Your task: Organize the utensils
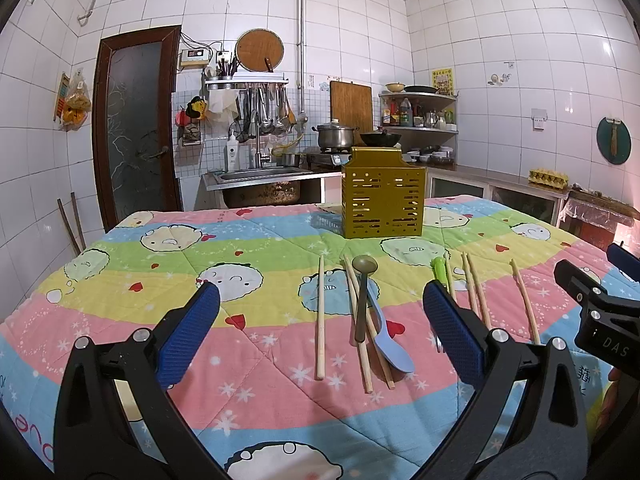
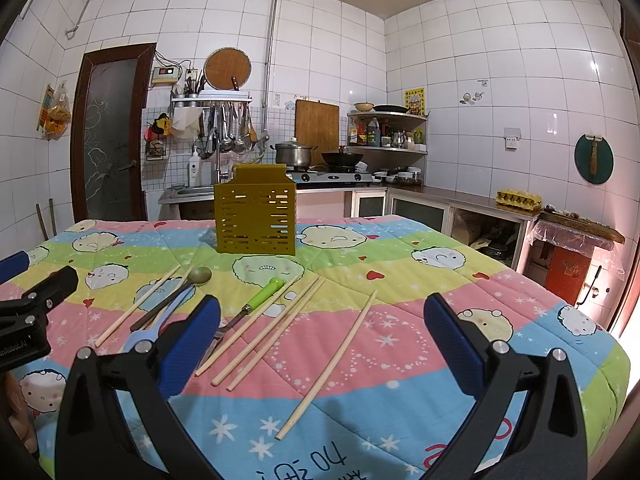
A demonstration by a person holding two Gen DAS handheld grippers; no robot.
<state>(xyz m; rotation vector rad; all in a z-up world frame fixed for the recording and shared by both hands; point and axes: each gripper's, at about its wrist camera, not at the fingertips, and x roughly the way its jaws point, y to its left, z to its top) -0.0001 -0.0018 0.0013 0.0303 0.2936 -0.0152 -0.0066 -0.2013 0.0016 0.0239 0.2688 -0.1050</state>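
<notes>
Both grippers hover over the near edge of the quilt-covered counter (image 2: 400, 360), the left gripper (image 1: 320, 332) and right gripper (image 2: 322, 344) each with fingers spread wide and empty. The utensils lie in a loose row before the gold slotted holder (image 1: 382, 204), which stands toward the far edge: chopsticks (image 2: 332, 360), a dark spoon (image 1: 363, 296) across a blue spoon (image 1: 386, 334), and a green-handled tool (image 2: 262, 296). They look light and stiff; the soft quilt should let fingers pinch a chopstick mid-length, though thin round sticks may roll.
</notes>
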